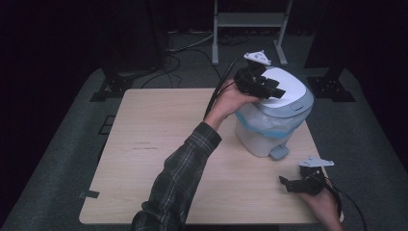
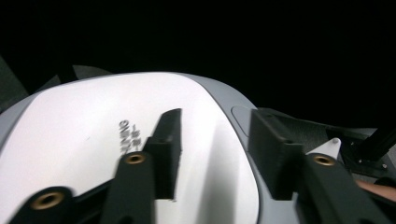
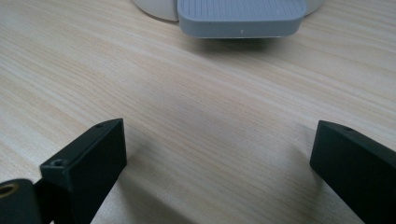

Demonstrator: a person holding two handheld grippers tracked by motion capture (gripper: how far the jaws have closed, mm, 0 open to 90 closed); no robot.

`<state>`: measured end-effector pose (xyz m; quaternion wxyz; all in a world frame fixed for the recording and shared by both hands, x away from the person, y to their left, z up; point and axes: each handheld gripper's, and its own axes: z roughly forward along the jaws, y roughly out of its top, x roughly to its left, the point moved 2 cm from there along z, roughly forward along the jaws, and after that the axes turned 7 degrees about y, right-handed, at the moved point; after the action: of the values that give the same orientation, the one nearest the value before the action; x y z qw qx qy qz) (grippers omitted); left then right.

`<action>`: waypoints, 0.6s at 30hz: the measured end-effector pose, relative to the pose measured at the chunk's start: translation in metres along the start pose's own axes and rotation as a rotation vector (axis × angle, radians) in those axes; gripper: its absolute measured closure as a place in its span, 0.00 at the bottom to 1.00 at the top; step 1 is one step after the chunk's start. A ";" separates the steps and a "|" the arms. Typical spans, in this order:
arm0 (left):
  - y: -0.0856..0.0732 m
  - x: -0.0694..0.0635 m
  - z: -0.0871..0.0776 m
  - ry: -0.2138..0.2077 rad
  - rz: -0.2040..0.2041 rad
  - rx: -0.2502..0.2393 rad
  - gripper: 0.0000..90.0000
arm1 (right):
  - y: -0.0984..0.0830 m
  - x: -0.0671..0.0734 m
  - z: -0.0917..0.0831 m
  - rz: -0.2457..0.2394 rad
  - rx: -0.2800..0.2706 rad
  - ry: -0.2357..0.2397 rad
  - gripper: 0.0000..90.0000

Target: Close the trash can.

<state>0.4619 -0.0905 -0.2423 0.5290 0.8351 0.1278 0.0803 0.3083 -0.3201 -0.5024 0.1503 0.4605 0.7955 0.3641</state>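
Right gripper (image 1: 294,184) sits jaws-apart on the table (image 1: 159,144) facing the pedal (image 3: 240,17), left gripper (image 1: 269,90) part-open over the bin (image 1: 272,118) lid, which looks light, slick plastic, so best gripped at the rim.

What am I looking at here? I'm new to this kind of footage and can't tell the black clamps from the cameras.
There is no machine here: a person holds a black two-jaw tool in each hand. The high view looks down on a wooden table from above. The left hand-held gripper is over the lid of a white pedal bin lined with a blue bag. The right hand-held gripper rests low near the table's front edge.

The other two pictures come from small cameras riding on the tools. The left gripper view looks along its jaws, which stand apart just above the lid, gripping nothing. The right gripper view shows wide-open jaws over bare table, facing the bin's grey pedal. Nothing is held by either.
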 end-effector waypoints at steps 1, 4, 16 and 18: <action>-0.001 0.001 -0.003 0.007 0.002 0.006 0.48 | 0.000 0.000 0.000 0.000 0.000 0.000 0.03; -0.005 0.002 -0.013 0.024 0.003 0.006 0.40 | 0.000 0.000 0.000 0.000 0.000 0.000 0.03; -0.017 0.001 -0.049 0.089 0.019 -0.018 0.21 | 0.000 0.000 0.000 0.000 0.000 0.000 0.03; -0.021 0.001 -0.055 0.095 0.018 -0.023 0.21 | 0.000 0.000 0.000 0.000 0.001 0.001 0.03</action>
<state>0.4458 -0.0343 -0.2380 0.5310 0.8254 0.1443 0.1260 0.3083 -0.3202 -0.5024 0.1497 0.4602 0.7958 0.3641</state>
